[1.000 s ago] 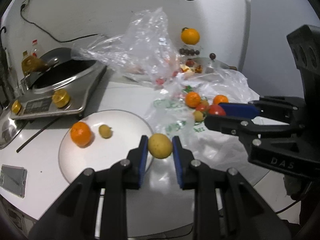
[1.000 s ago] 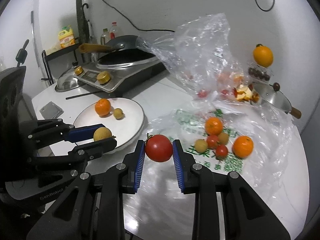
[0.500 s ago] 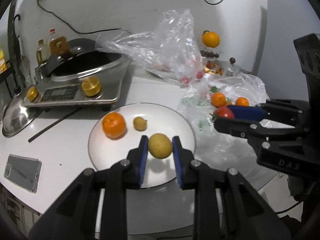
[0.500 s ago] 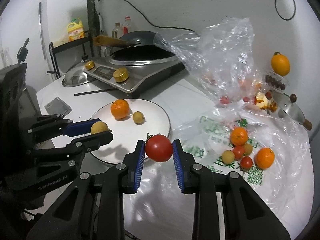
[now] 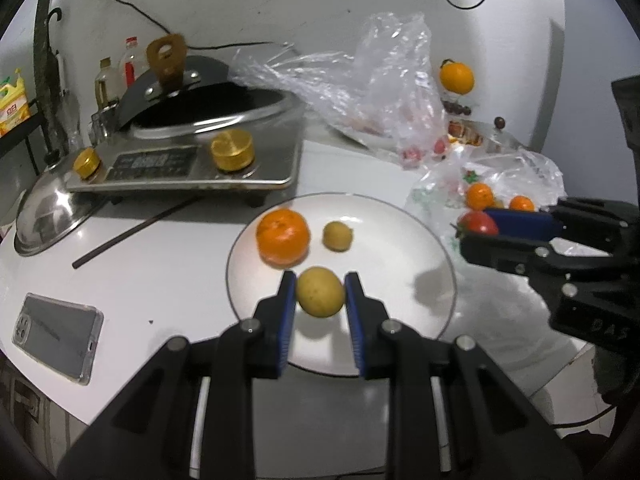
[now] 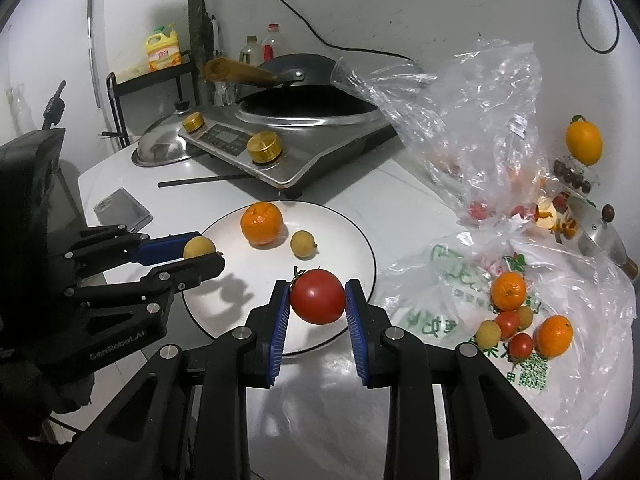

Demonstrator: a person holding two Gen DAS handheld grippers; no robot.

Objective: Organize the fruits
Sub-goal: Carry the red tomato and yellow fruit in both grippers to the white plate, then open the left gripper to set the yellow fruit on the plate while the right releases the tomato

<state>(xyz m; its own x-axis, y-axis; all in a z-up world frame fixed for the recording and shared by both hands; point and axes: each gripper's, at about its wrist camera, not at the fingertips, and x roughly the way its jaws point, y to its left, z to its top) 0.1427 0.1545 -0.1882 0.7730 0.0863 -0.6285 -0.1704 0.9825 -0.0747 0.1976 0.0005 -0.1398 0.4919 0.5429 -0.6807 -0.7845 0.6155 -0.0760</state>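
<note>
Two grippers hover over a white plate [image 5: 404, 216] on a kitchen table [image 5: 160, 280], each carrying a fruit. The left gripper [image 5: 320, 294] is clamped on a yellow fruit [image 5: 320, 291], its blue pads pressed against both sides, above the plate's near half. The right gripper [image 6: 317, 297] grips a red tomato [image 6: 317, 296] in the same way, held over the plate's near right rim; its green stem points up and left.

On the plate lie an orange [image 5: 283, 237] and, just to its right, a small yellow-green fruit [image 5: 338, 235], the two close but apart. Both sit on the plate's far half, beyond the held yellow fruit.

To the right of the plate, a printed plastic bag [image 6: 452, 296] is spread flat on the table with more fruit on it: two oranges [image 6: 508, 290], small red tomatoes [image 6: 521, 345] and pale yellow fruits [image 6: 488, 332], bunched together. Behind it, a clear crumpled bag [image 6: 480, 112] stands up against the wall, red fruit faintly visible inside. A lone orange [image 6: 584, 142] appears farther right, near the wall.

Behind the plate stands a steel cooker [image 5: 192, 160] with two brass knobs and a dark wok on top. A steel lid [image 5: 48, 212] rests left of the cooker, a dark chopstick [image 5: 136, 232] lies between cooker and plate, and a phone [image 5: 58, 332] lies to the plate's left near the table edge.
</note>
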